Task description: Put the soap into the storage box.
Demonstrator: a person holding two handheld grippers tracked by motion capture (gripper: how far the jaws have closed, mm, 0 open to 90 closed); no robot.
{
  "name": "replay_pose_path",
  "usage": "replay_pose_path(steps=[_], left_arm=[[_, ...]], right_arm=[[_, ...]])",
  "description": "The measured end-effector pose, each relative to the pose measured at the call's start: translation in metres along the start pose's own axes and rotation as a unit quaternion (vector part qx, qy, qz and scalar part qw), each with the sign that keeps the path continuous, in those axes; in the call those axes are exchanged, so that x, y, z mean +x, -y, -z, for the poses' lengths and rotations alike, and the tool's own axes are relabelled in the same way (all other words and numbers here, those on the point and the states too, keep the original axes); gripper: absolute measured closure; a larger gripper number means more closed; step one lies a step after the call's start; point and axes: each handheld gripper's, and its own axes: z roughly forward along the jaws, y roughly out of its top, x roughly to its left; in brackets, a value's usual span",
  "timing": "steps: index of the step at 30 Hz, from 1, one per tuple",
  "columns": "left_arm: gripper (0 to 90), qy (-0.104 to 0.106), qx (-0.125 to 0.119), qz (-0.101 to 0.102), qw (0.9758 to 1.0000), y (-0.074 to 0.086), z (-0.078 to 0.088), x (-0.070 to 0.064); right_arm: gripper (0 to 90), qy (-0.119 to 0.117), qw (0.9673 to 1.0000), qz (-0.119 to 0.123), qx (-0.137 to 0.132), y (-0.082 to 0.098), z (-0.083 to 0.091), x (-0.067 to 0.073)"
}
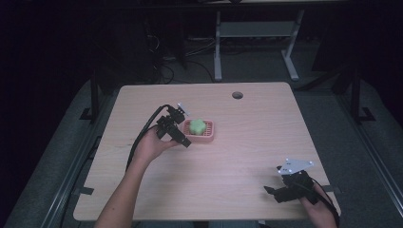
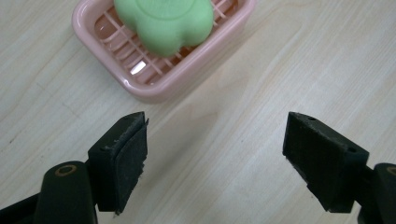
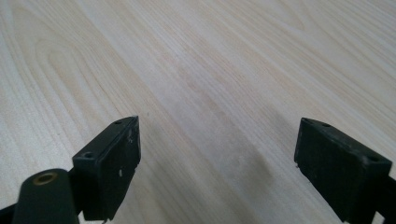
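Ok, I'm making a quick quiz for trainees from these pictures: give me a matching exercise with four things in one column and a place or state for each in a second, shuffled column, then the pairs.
Things:
1. green soap
2. pink soap dish
3. left gripper
4. right gripper

Places or states:
A. open, over bare wood near the table's near right corner
B. lying in the slotted tray
C. open, just beside the dish, empty
D. resting on the table near its middle, holding the soap

Pairs: 1-B, 2-D, 3-C, 4-A
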Motion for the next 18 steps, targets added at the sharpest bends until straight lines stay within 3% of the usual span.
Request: replay_pose_path(steps=[18], left_arm=[[21.8,0.009,-0.016,0.007,0.9998,0.034,-0.002,-0.008]], right_arm=[[14.0,0.003,1.0,-0.003,0.004,0.0,-0.001,0.0]])
